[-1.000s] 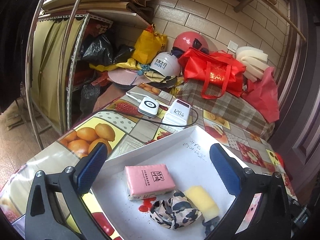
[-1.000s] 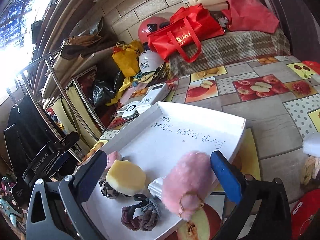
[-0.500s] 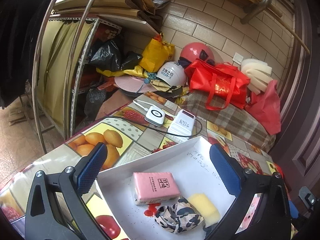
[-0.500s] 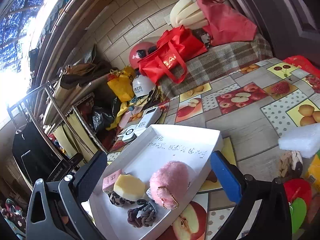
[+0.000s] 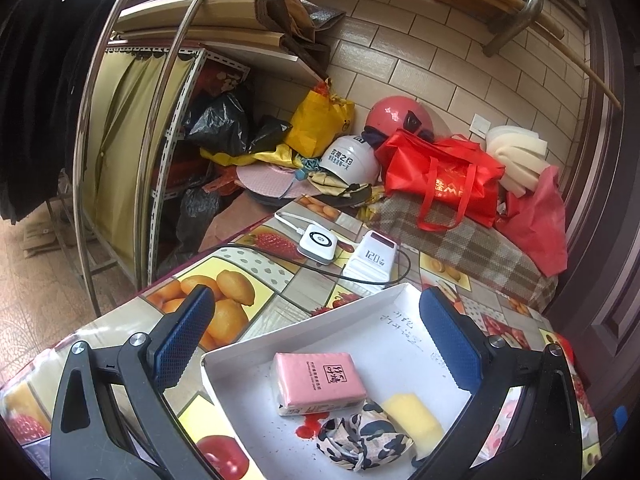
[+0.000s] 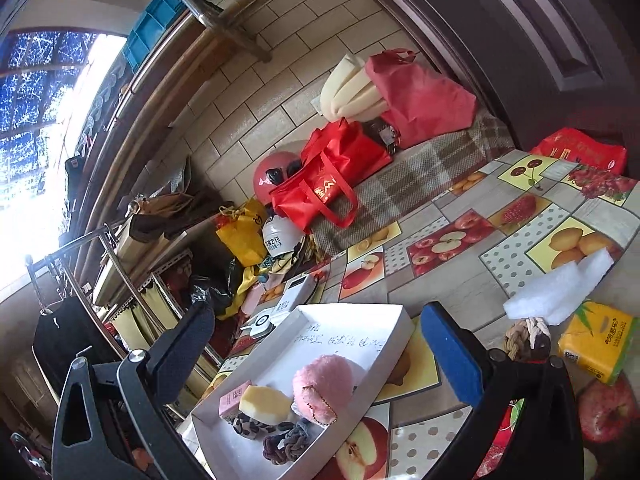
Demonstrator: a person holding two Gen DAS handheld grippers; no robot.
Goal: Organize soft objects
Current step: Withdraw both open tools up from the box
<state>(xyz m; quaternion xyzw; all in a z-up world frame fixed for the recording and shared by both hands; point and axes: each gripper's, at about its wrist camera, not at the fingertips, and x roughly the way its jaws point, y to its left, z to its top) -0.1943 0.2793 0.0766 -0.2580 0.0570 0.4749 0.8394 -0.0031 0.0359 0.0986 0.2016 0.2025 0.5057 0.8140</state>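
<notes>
A white tray on the fruit-print table holds a pink tissue pack, a yellow sponge, a camouflage scrunchie, a pink fluffy pouch and a braided hair tie. My left gripper is open and empty above the tray's near-left end. My right gripper is open and empty, raised above the tray. Right of the tray lie a white foam piece, a rope knot and a yellow tissue pack.
Two white chargers with a black cable lie behind the tray. Helmets, a red bag and foam sheets pile up at the wall. A metal shelf stands left of the table. A red plush lies at the near right.
Both grippers have risen and pulled back from the tray. The right wrist view has swung right, bringing the foam piece, rope knot and yellow tissue pack into view.
</notes>
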